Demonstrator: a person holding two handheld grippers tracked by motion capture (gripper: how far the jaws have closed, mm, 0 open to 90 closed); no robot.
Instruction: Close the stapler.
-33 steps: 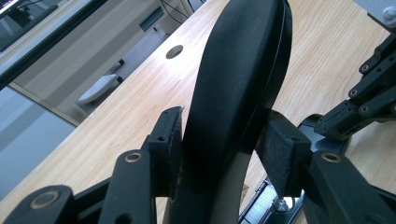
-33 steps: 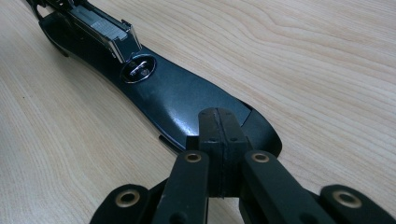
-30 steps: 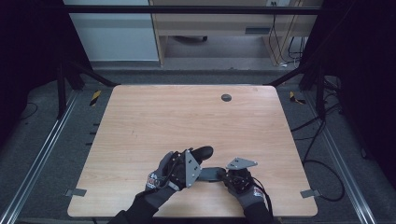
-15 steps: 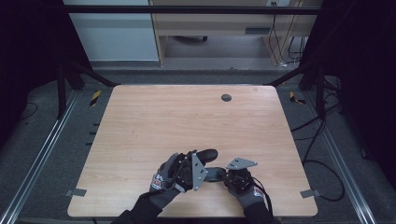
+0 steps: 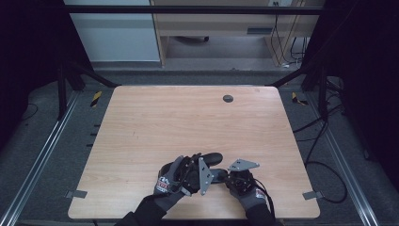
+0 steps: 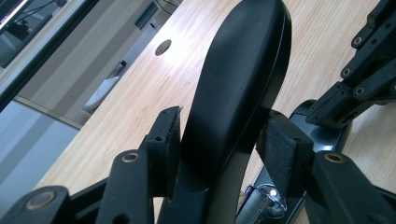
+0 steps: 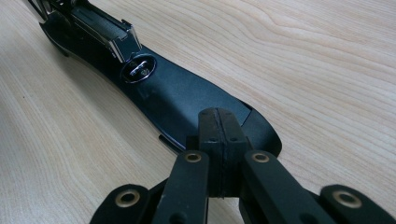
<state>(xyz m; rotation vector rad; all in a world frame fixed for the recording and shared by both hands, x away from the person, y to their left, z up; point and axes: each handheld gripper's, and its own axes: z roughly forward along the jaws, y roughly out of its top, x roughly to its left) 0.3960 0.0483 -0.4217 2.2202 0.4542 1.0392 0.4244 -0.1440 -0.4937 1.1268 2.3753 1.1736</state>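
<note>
The black plastic stapler with a metal magazine (image 7: 140, 70) is lying opened near the wooden table's (image 5: 188, 122) front edge. The left gripper (image 6: 219, 144) is clasping its raised top arm; the right gripper (image 7: 219, 140), jaws pressed together, is pinning the base. Keeping that base pressed flat should let the arm swing cleanly.

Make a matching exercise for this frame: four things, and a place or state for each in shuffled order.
Things:
1. left gripper
2. right gripper
3. round hole
4. stapler base

Places or states:
A. jaws shut together, over one end of the base
B. lying flat on the table
C. jaws either side of the raised top arm
D. in the far part of the tabletop

Pairs: 1-C, 2-A, 3-D, 4-B
</note>
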